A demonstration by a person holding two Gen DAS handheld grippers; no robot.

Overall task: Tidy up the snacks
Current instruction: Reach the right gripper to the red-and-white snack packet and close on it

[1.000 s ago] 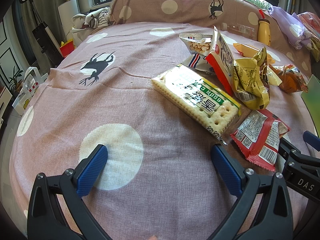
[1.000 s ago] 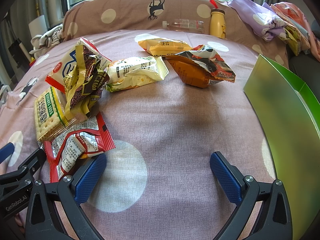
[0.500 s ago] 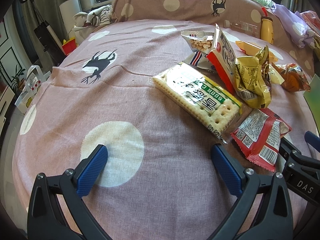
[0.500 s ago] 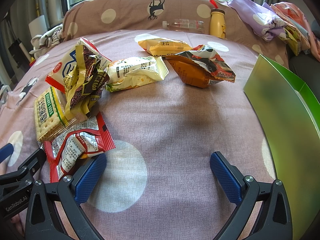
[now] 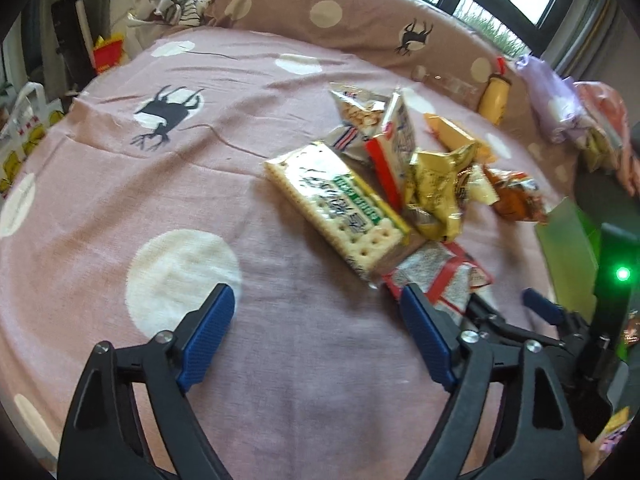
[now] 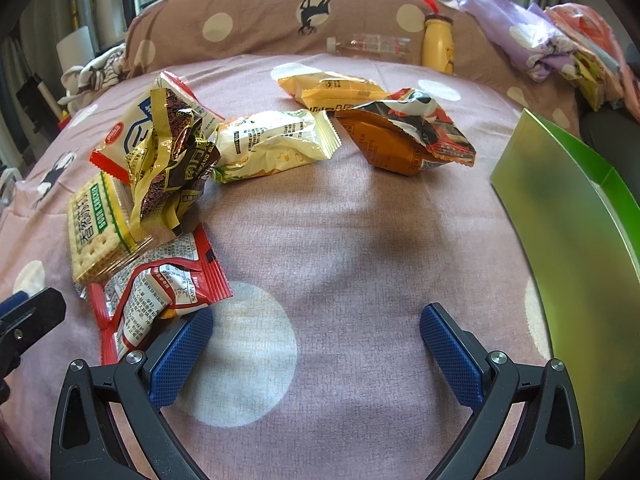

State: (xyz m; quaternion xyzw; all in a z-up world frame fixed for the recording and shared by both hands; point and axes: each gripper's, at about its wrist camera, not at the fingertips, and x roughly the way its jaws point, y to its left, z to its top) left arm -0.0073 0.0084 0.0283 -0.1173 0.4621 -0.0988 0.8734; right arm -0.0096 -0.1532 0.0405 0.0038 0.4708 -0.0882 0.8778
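Left wrist view: my left gripper (image 5: 316, 336) is closing on nothing — the cracker pack (image 5: 336, 204) lies just beyond. My right gripper (image 6: 316, 354) hangs spread, empty. Next: reach far-right, straddle the pack.

Pink dotted bedspread (image 6: 360, 220) with deer print; yellow bottle (image 6: 438, 46) upright by clear bottle (image 6: 372, 45) lying flat; purple cloth bundle (image 6: 532, 46) far right.
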